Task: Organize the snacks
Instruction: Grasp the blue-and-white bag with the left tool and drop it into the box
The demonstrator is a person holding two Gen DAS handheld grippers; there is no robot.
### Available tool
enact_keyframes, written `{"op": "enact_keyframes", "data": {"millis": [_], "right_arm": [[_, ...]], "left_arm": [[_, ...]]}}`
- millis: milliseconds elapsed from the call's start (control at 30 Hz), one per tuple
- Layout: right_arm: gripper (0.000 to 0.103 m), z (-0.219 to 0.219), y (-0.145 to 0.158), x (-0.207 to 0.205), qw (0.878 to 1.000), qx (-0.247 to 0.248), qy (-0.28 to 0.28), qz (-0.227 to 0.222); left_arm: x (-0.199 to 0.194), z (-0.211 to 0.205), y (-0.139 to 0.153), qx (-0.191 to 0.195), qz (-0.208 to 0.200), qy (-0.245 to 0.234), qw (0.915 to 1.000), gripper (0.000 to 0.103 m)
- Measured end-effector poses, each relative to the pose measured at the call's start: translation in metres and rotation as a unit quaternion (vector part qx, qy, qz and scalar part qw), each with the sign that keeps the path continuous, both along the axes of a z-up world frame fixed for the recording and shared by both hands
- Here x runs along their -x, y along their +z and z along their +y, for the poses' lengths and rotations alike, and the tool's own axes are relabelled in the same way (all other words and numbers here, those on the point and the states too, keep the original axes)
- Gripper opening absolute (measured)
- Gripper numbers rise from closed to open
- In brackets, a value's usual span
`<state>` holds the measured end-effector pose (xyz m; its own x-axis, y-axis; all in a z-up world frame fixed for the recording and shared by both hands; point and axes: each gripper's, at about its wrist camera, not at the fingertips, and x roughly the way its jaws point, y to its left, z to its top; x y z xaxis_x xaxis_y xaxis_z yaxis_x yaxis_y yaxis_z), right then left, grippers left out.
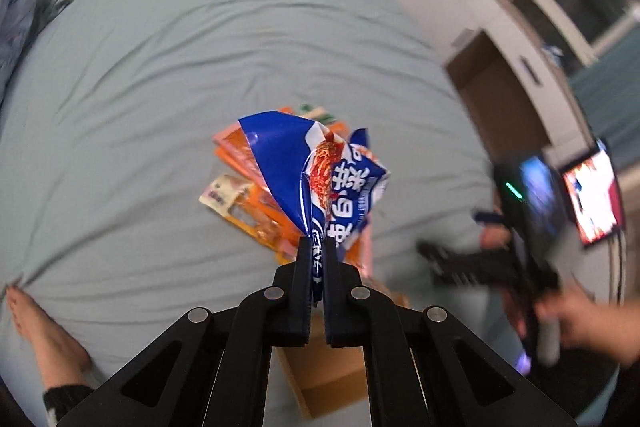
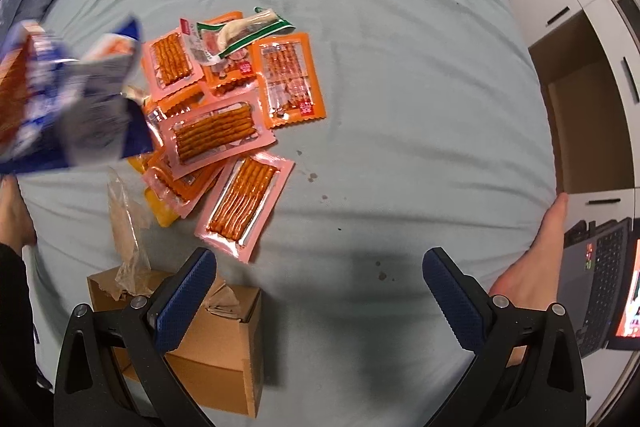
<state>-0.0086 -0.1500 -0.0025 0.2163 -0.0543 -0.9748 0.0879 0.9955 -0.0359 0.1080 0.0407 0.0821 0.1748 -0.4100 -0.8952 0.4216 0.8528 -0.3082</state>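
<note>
My left gripper (image 1: 317, 247) is shut on the edge of a crumpled blue and white snack bag (image 1: 320, 167), which hangs in the air above the bed. The same blue bag (image 2: 68, 99) shows blurred at the left of the right wrist view. Below it lies a pile of several pink and orange snack packets (image 2: 224, 99) on the sheet, also seen under the bag as the packets (image 1: 248, 203). My right gripper (image 2: 320, 267) stands open over bare sheet, with nothing between its fingers. An open cardboard box (image 2: 208, 355) sits just below the pile, near my right gripper's left finger.
A pale blue bed sheet (image 2: 400, 67) covers the bed. A person's bare feet (image 1: 36, 331) (image 2: 532, 259) rest at both sides. White cabinets (image 2: 560, 11) and a laptop (image 2: 600, 283) stand off the bed's right edge. A clear plastic wrapper (image 2: 128, 235) pokes from the box.
</note>
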Motion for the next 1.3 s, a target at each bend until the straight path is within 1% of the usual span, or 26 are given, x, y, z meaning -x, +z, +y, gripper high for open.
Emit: {"op": "enact_keyframes", "data": {"millis": [100, 200, 333, 467, 533, 600, 667, 700, 767, 800, 833, 900, 933, 967, 1000, 1033, 1067, 1100, 1133, 1167, 1200, 1233, 1267, 1300], "right_arm": [[0.103, -0.004, -0.001, -0.003, 1.0, 0.0, -0.006, 0.002], [0.103, -0.009, -0.006, -0.005, 1.0, 0.0, -0.016, 0.006], [0.103, -0.011, -0.014, -0.01, 1.0, -0.005, -0.027, 0.01], [0.103, -0.006, -0.025, -0.023, 0.999, -0.037, -0.024, 0.012], [0.103, -0.002, -0.033, -0.031, 0.998, -0.059, -0.018, 0.017], [0.103, 0.005, -0.048, -0.042, 0.996, -0.081, -0.01, 0.032], [0.103, 0.009, -0.064, -0.052, 0.995, -0.091, -0.002, 0.05], [0.103, 0.012, -0.075, -0.057, 0.994, -0.093, 0.0, 0.063], [0.103, 0.016, -0.1, -0.069, 0.991, -0.092, -0.001, 0.094], [0.103, 0.018, -0.111, -0.074, 0.99, -0.094, -0.004, 0.108], [0.103, 0.021, -0.123, -0.078, 0.988, -0.097, -0.007, 0.12], [0.102, 0.025, -0.137, -0.082, 0.987, -0.099, -0.009, 0.13], [0.099, 0.029, -0.141, -0.083, 0.987, -0.095, -0.007, 0.13], [0.087, 0.034, -0.145, -0.084, 0.988, -0.081, 0.002, 0.13], [0.067, 0.04, -0.148, -0.084, 0.989, -0.067, 0.011, 0.133], [0.063, 0.046, -0.151, -0.084, 0.99, -0.043, 0.025, 0.135], [0.059, 0.049, -0.15, -0.083, 0.99, -0.032, 0.032, 0.131], [0.044, 0.052, -0.148, -0.082, 0.991, -0.027, 0.039, 0.124], [0.038, 0.054, -0.145, -0.081, 0.992, -0.023, 0.044, 0.118], [0.036, 0.054, -0.14, -0.081, 0.992, -0.024, 0.048, 0.113], [0.032, 0.053, -0.137, -0.08, 0.992, -0.027, 0.051, 0.112], [0.026, 0.051, -0.133, -0.08, 0.992, -0.033, 0.052, 0.108], [0.014, 0.046, -0.126, -0.08, 0.993, -0.038, 0.051, 0.098], [0.011, 0.041, -0.118, -0.079, 0.993, -0.046, 0.05, 0.092]], "left_arm": [[0.031, 0.003, 0.009, -0.002, 0.001, -0.053, 0.9986, 0.004], [0.057, 0.0, -0.003, -0.017, 0.013, -0.096, 0.9951, 0.004], [0.094, 0.002, -0.017, -0.034, 0.038, -0.16, 0.9857, 0.004], [0.115, -0.008, -0.033, -0.048, 0.064, -0.214, 0.9735, 0.004], [0.119, -0.016, -0.043, -0.061, 0.078, -0.227, 0.9688, 0.004], [0.123, -0.02, -0.055, -0.075, 0.089, -0.235, 0.965, 0.006], [0.129, -0.024, -0.069, -0.1, 0.092, -0.244, 0.9601, 0.017], [0.132, -0.025, -0.074, -0.117, 0.088, -0.25, 0.9571, 0.027], [0.139, -0.029, -0.081, -0.152, 0.073, -0.276, 0.9462, 0.032], [0.143, -0.031, -0.081, -0.163, 0.064, -0.289, 0.9411, 0.042], [0.145, -0.033, -0.081, -0.168, 0.054, -0.297, 0.9385, 0.059], [0.147, -0.033, -0.073, -0.172, 0.025, -0.305, 0.9363, 0.074], [0.146, -0.032, -0.069, -0.172, 0.016, -0.305, 0.9366, 0.074], [0.142, -0.03, -0.066, -0.172, 0.014, -0.3, 0.938, 0.074], [0.134, -0.03, -0.067, -0.172, 0.016, -0.293, 0.9402, 0.074], [0.127, -0.027, -0.066, -0.172, 0.02, -0.28, 0.9442, 0.074], [0.121, -0.025, -0.065, -0.172, 0.024, -0.268, 0.9475, 0.074], [0.115, -0.022, -0.066, -0.174, 0.028, -0.255, 0.9509, 0.074], [0.109, -0.018, -0.067, -0.176, 0.034, -0.239, 0.9542, 0.074], [0.102, -0.014, -0.073, -0.178, 0.04, -0.227, 0.9567, 0.074], [0.097, -0.011, -0.078, -0.178, 0.049, -0.216, 0.9588, 0.074], [0.093, -0.008, -0.082, -0.175, 0.062, -0.208, 0.9603, 0.074], [0.091, -0.008, -0.087, -0.173, 0.073, -0.206, 0.9605, 0.074], [0.091, -0.006, -0.091, -0.173, 0.081, -0.206, 0.9597, 0.074]]}}
